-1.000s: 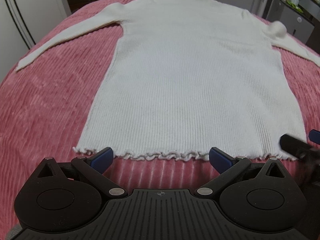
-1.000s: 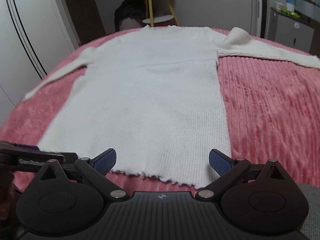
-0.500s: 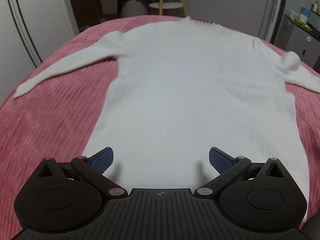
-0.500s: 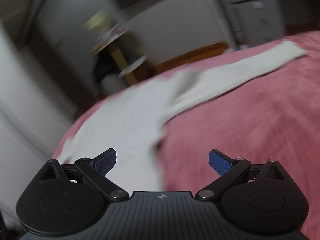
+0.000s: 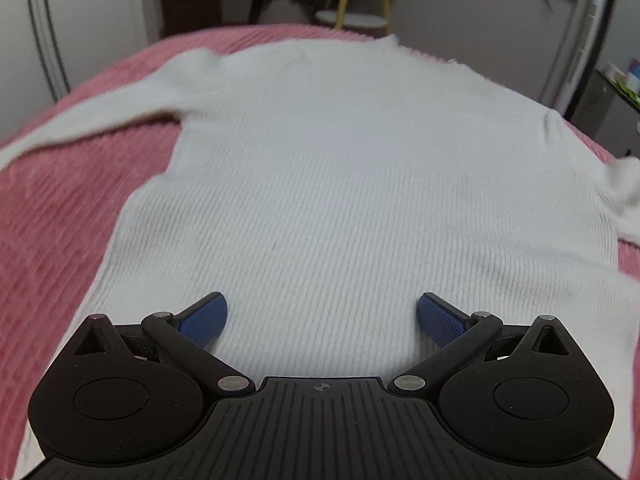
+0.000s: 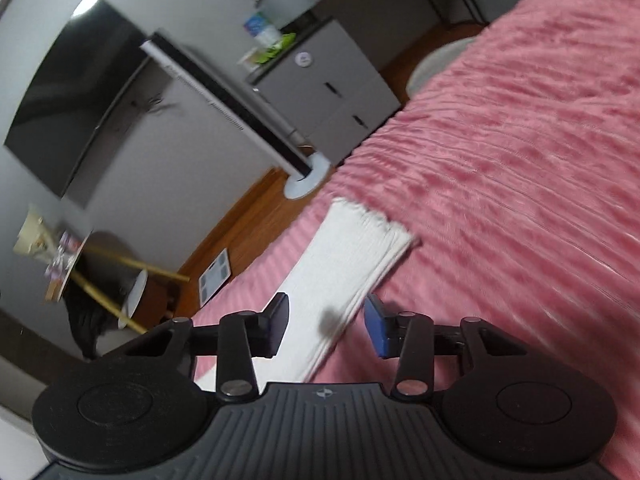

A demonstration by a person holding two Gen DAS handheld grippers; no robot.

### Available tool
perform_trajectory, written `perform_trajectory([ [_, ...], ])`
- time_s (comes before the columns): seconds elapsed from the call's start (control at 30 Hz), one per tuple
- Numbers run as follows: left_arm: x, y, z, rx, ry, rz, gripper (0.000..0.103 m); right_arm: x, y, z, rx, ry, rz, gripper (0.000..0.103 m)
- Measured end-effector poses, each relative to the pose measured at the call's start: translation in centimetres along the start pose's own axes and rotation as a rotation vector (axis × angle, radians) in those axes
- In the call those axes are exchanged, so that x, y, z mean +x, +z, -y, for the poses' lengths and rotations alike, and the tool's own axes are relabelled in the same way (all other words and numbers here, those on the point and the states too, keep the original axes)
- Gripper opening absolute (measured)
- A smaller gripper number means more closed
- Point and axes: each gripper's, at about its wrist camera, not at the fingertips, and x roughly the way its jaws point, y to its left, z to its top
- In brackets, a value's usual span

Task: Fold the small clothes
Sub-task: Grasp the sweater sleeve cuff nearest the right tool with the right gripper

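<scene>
Right wrist: tongs (image 6: 326, 326) closing around sleeve (image 6: 352, 264) (white).

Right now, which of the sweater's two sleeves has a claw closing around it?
The sleeve in the right claw view; the other sleeve lies untouched.

Ribbed white knit sweater (image 5: 340, 184), plush corduroy bedspread (image 5: 60, 216)

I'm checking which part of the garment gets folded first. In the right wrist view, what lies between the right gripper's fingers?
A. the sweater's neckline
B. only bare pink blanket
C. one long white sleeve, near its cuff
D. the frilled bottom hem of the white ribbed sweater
C: the right gripper, its jaws closing, straddles the white ribbed sweater's long sleeve lying on the pink ribbed blanket.
</scene>
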Motion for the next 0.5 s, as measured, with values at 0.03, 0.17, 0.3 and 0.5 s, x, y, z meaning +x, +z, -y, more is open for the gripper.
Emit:
perform_trajectory([
  [0.03,0.0,-0.1,0.0,0.012,-0.002,0.009,0.103,0.9,0.3,0.1,0.005,-0.011,-0.005,0.04],
  [0.17,0.2,-0.5,-0.2,0.002,-0.021,0.019,0.103,3.0,0.9,0.5,0.034,-0.041,0.015,0.028],
  [0.3,0.1,-0.6,-0.4,0.002,-0.033,0.027,0.103,3.2,1.2,1.1,0.044,-0.041,0.022,0.009],
  [0.5,-0.2,-0.6,-0.5,0.009,-0.049,0.016,0.103,-0.7,0.6,-3.5,-0.165,-0.012,0.102,0.008],
])
